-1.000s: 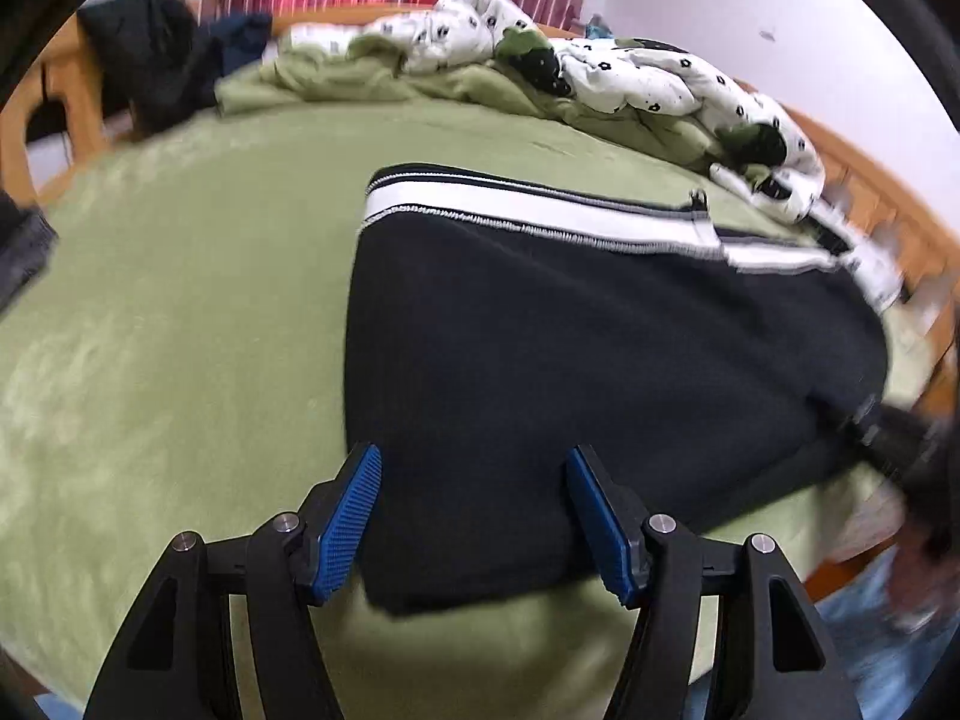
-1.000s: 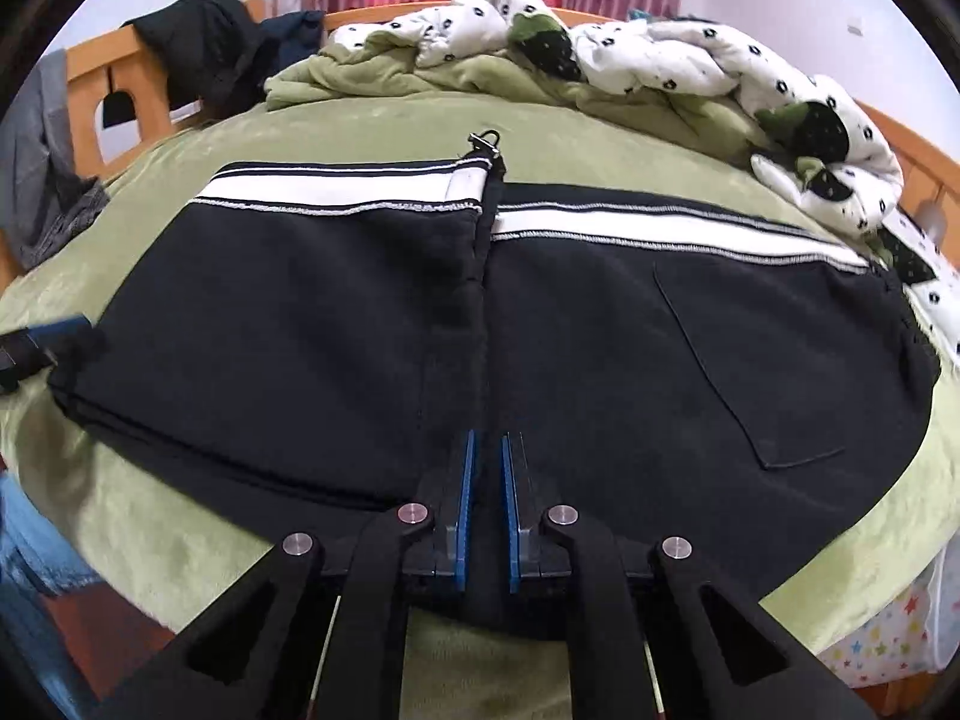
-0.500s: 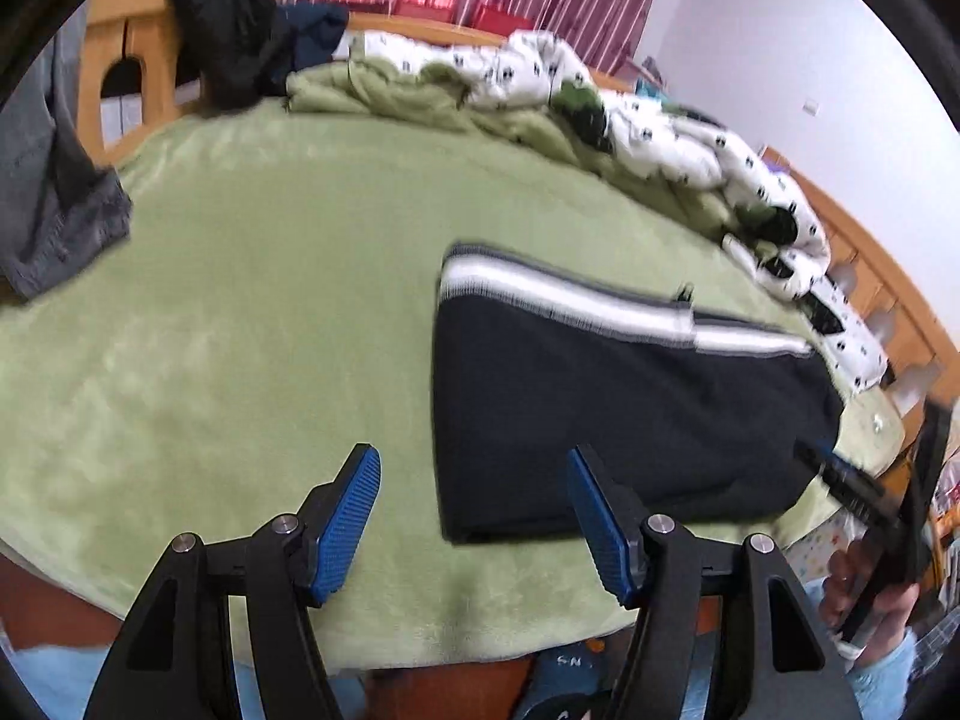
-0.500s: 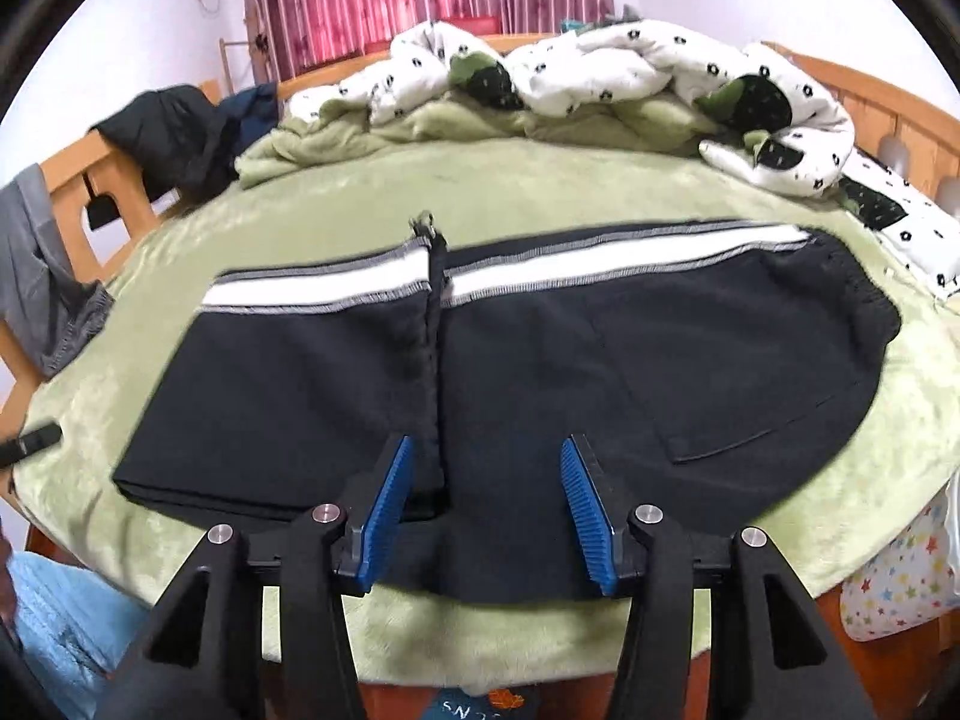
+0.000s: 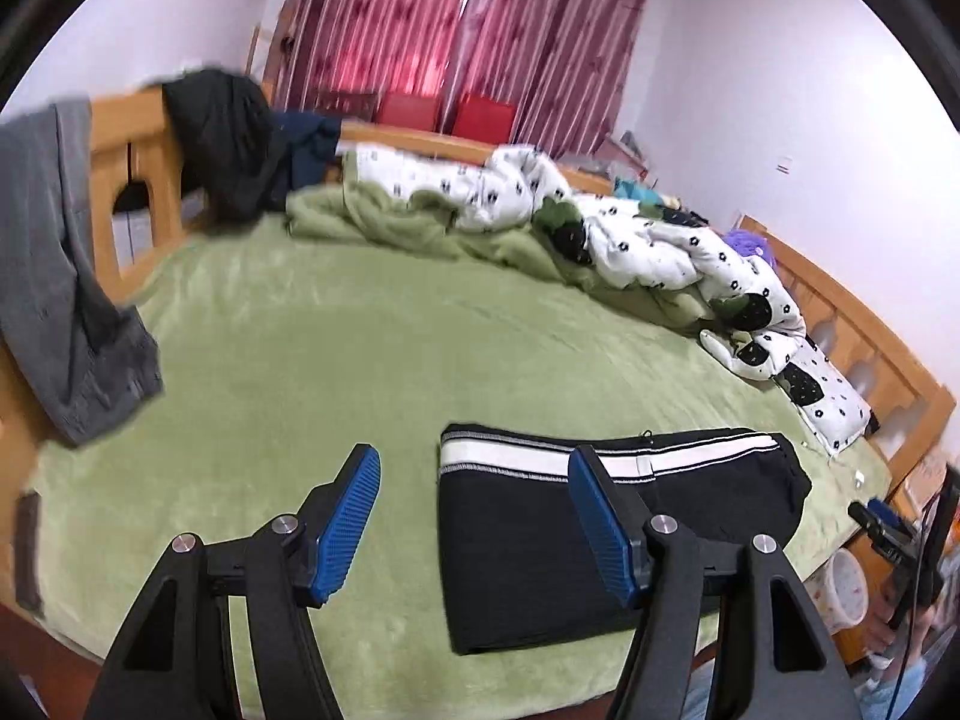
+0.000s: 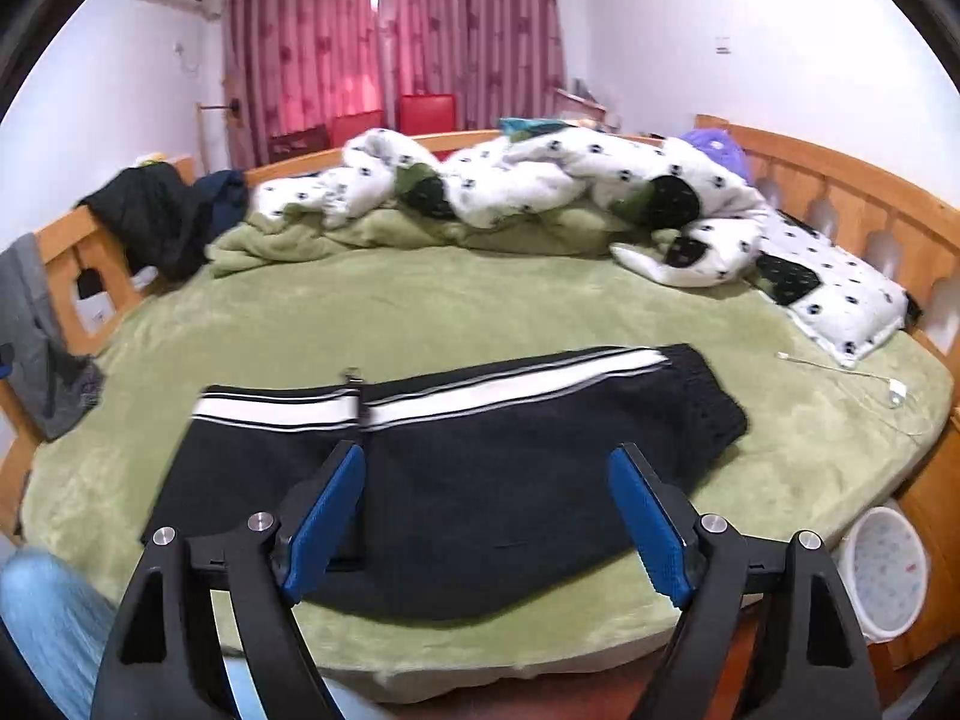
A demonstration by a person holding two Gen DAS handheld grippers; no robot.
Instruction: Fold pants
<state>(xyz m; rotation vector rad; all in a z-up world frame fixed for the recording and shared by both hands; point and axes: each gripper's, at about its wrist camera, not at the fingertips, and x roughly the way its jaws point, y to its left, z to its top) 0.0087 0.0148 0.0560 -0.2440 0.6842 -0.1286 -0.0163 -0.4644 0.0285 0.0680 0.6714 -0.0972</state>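
The black pants [image 5: 522, 546] [image 6: 480, 480] with a white side stripe lie folded flat near the front edge of the green bed cover [image 5: 360, 372] [image 6: 420, 312]. My left gripper [image 5: 474, 531] hangs above and in front of them, open, with nothing between its blue pads [image 5: 348, 528]. My right gripper [image 6: 486, 531] is also raised clear of the cloth. Its jaws are opening wide and hold nothing. In the left wrist view the right gripper [image 5: 888, 531] shows at the far right edge, in a person's hand.
A crumpled white spotted quilt [image 6: 540, 186] and a green blanket [image 5: 384, 216] lie along the far side. Dark clothes [image 5: 228, 132] and a grey garment [image 5: 60, 276] hang on the wooden bed frame [image 6: 840, 198]. A white cable [image 6: 852, 378] lies at right, a pale bin [image 6: 888, 570] stands below.
Both grippers have lifted up and back from the pants, so more of the bed shows. The right gripper went from shut on the cloth to wide open and let it go.
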